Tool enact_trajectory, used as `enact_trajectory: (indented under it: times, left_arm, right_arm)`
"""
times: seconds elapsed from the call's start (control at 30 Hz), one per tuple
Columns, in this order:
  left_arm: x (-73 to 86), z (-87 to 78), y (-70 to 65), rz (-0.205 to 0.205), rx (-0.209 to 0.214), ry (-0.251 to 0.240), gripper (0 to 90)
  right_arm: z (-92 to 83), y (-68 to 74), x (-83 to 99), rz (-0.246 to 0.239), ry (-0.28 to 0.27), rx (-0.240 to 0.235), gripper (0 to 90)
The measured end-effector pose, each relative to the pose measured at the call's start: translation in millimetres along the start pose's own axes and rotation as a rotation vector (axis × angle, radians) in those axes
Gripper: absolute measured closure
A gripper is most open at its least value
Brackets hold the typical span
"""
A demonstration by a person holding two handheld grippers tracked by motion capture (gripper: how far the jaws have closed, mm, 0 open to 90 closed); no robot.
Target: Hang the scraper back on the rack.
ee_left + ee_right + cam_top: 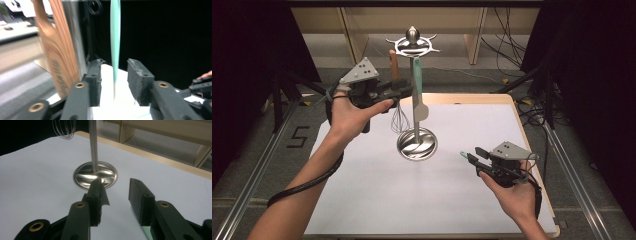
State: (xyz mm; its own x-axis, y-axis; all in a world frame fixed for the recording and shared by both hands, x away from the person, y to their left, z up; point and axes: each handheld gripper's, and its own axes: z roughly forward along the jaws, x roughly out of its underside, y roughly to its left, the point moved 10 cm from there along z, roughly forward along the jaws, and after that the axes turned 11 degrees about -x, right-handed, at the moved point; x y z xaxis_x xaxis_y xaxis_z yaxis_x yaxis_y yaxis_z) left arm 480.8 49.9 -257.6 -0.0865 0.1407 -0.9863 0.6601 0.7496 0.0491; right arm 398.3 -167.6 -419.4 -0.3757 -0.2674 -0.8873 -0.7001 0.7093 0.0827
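We had the left tool (pixel 404 90) half open around the hanging spatula (pixel 417 87), not gripping it; next, withdraw clear. Right tool (pixel 473 154) idled open, empty, near the tabletop's (pixel 362 200) right edge.

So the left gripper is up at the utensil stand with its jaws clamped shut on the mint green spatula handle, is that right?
Not quite. The left gripper is up at the stand, but its jaws stand open: the left gripper view shows the mint green spatula handle hanging between them with a gap on each side.

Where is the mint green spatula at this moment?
In the high view, the mint green spatula hangs from the metal stand at the table's far centre, right of the whisk, beside the left tool.
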Motion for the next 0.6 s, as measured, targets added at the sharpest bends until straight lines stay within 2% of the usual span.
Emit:
enact_trajectory:
  times: [0.07,0.1,0.13,0.17,0.2,0.27,0.37,0.6]
  left_arm:
    - [-9.4,-6.8,7.3,-0.024,-0.065,-0.04,72.8]
    - [-14.3,-9.6,10.5,-0.036,-0.089,-0.059,77.3]
    - [-18.8,-12.1,14.2,-0.046,-0.115,-0.077,81.0]
    - [-22.4,-14.0,17.3,-0.053,-0.139,-0.088,84.7]
    - [-25.7,-15.5,19.0,-0.055,-0.155,-0.094,88.1]
    - [-31.5,-16.7,19.8,-0.058,-0.17,-0.105,89.3]
    - [-37.3,-14.6,20.1,-0.062,-0.183,-0.113,89.4]
    - [-41.7,-5.4,22.4,-0.064,-0.196,-0.127,89.4]
  right_arm:
    - [0.9,0.1,-2.0,0.005,-0.023,0.01,63.9]
    - [-0.7,0.5,-0.6,0.003,0.0,-0.001,64.0]
    - [0.7,2.1,-1.2,0.017,-0.015,0.0,64.1]
    - [0.5,0.4,-2.1,-0.008,-0.016,0.003,64.1]
    - [0.1,0.8,-1.4,-0.011,-0.006,-0.001,64.2]
    - [0.5,4.0,0.2,0.018,0.004,-0.012,64.2]
    - [1.5,1.1,-0.2,-0.02,0.004,-0.01,64.2]
    - [0.2,0.7,-1.8,-0.015,-0.005,-0.001,64.1]
